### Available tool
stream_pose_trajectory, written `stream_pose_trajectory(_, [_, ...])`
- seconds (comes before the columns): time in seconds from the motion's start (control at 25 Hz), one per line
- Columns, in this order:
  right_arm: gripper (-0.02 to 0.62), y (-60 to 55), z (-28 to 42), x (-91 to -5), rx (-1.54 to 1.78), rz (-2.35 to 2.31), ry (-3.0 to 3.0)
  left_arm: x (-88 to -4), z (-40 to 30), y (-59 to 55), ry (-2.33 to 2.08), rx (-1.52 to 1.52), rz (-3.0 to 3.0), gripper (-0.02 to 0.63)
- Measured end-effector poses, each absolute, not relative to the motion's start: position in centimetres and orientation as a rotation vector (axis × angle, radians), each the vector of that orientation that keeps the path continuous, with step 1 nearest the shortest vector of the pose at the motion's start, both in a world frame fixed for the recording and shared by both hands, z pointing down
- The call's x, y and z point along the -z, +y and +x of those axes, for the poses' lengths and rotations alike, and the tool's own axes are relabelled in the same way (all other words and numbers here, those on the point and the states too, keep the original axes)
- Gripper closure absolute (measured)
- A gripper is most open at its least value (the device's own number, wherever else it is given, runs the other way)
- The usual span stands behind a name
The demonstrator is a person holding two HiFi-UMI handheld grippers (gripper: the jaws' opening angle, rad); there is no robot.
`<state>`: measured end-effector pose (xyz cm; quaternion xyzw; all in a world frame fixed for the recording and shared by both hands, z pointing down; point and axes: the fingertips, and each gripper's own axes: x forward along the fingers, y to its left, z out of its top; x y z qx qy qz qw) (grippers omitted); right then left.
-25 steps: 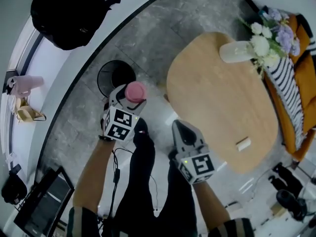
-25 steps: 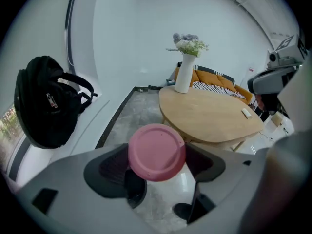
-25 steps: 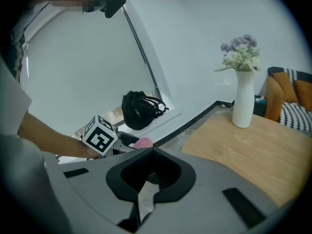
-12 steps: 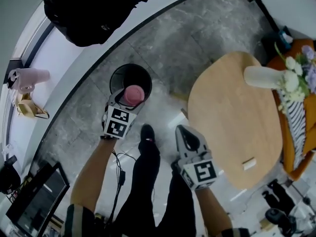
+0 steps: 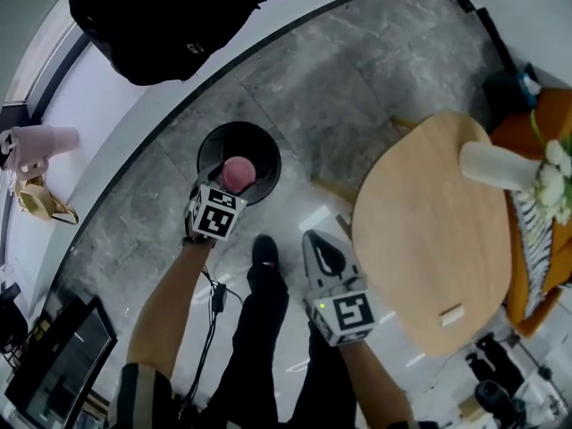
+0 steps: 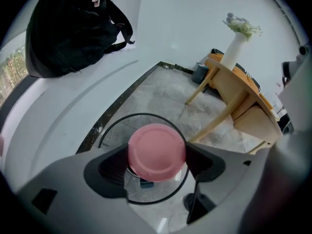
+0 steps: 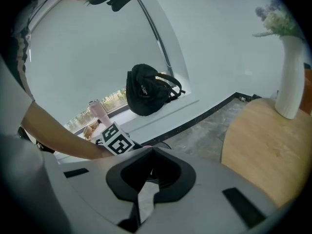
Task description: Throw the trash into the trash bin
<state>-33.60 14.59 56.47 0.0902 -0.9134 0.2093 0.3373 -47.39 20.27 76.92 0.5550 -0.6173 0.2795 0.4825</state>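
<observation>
Trash bin (image 5: 205,153) (image 6: 113,126): black wire-mesh, round, upright on the grey stone floor, a small dark item (image 6: 145,183) lying on its bottom. Pink round container (image 5: 237,173) (image 6: 156,151): directly above the bin's open mouth, flat end facing the left gripper view, not touching the rim. Left gripper (image 5: 234,184) (image 6: 156,155): over the near edge of the bin, pointing steeply down, fingers set wide and clamped on the two sides of the pink round container. Right gripper (image 5: 315,239) (image 7: 146,189): to the near right of the bin, well apart from it, fingers drawn together with nothing between them. Black backpack (image 5: 161,16) (image 6: 68,28): on the white ledge beyond the bin. Wooden surface (image 5: 429,239): to the right of the bin, carrying a white vase (image 5: 496,166) at its far edge.
</observation>
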Motion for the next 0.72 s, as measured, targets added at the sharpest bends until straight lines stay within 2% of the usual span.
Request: stream_pose_trajectory(0.72, [0.598, 15.8, -36.1, -62.6, -0.523, 0.169, -2.311, -85.1, -47.6, 20.3, -1.393, -0.763, 1.321, 0.232])
